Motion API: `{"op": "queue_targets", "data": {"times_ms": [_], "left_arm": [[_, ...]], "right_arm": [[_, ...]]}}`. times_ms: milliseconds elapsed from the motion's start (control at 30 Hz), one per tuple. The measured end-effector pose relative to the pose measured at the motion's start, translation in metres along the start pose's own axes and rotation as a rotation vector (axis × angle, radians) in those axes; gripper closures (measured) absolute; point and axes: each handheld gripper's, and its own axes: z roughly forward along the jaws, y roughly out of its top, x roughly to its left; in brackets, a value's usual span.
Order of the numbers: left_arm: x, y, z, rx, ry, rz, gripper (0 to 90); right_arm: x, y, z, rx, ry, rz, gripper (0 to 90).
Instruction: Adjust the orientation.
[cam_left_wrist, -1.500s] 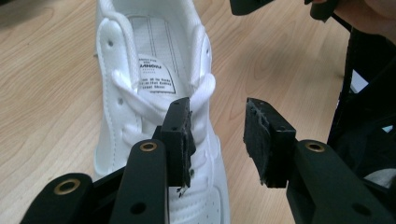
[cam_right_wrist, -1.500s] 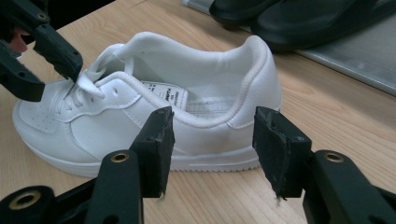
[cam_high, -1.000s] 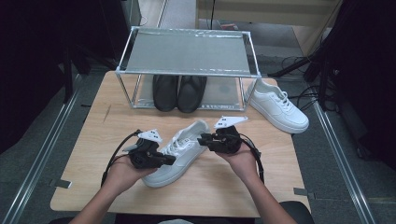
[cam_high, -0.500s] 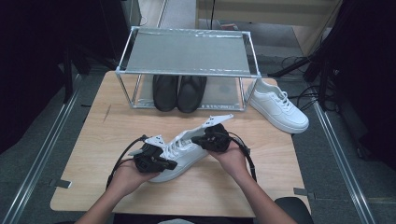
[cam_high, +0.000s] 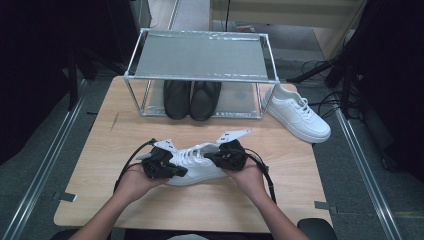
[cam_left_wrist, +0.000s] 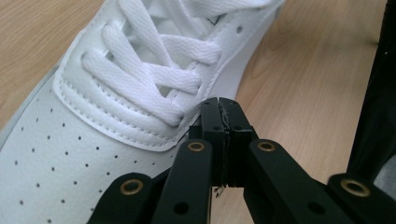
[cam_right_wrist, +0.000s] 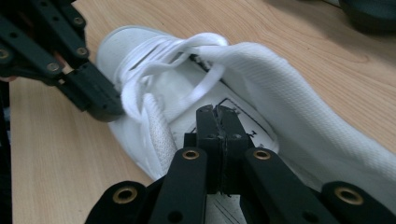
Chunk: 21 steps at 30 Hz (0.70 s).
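Grippers have drawn inward over the last second, and the white leather lace-up sneaker (cam_high: 197, 167) has swung from a diagonal to lie nearly crosswise on the wooden table (cam_high: 100, 150), near its front edge. The left gripper (cam_left_wrist: 223, 112) has its jaws pressed together, empty, by the lowest laces (cam_left_wrist: 154, 70); the right gripper (cam_right_wrist: 216, 116) is likewise closed and empty, over the shoe's opening. Likely, the shoe is being straightened before shelving on the clear rack (cam_high: 200, 55).
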Motion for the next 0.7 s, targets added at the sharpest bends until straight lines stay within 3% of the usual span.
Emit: {"op": "queue_targets", "data": {"times_ms": [167, 300, 533, 633, 700], "left_arm": [[0.005, 0.004, 0.001, 0.013, -0.007, 0.017, 90.0], [0.006, 0.007, 0.002, 0.022, -0.011, 0.028, 90.0], [0.008, 0.013, 0.004, 0.033, 0.005, 0.036, 90.0], [0.011, 0.018, 0.005, 0.031, 0.043, 0.051, 90.0], [0.014, 0.02, 0.005, 0.03, 0.042, 0.053, 90.0]], "right_arm": [[0.005, -0.005, -0.003, -0.013, 0.001, 0.009, 89.7], [0.008, -0.007, -0.005, -0.022, -0.025, 0.004, 87.6], [0.003, -0.014, -0.023, -0.066, -0.045, 0.025, 80.2], [-0.001, -0.02, -0.029, -0.077, -0.049, 0.016, 77.4], [0.0, -0.022, -0.03, -0.083, -0.048, 0.035, 77.1]]}}
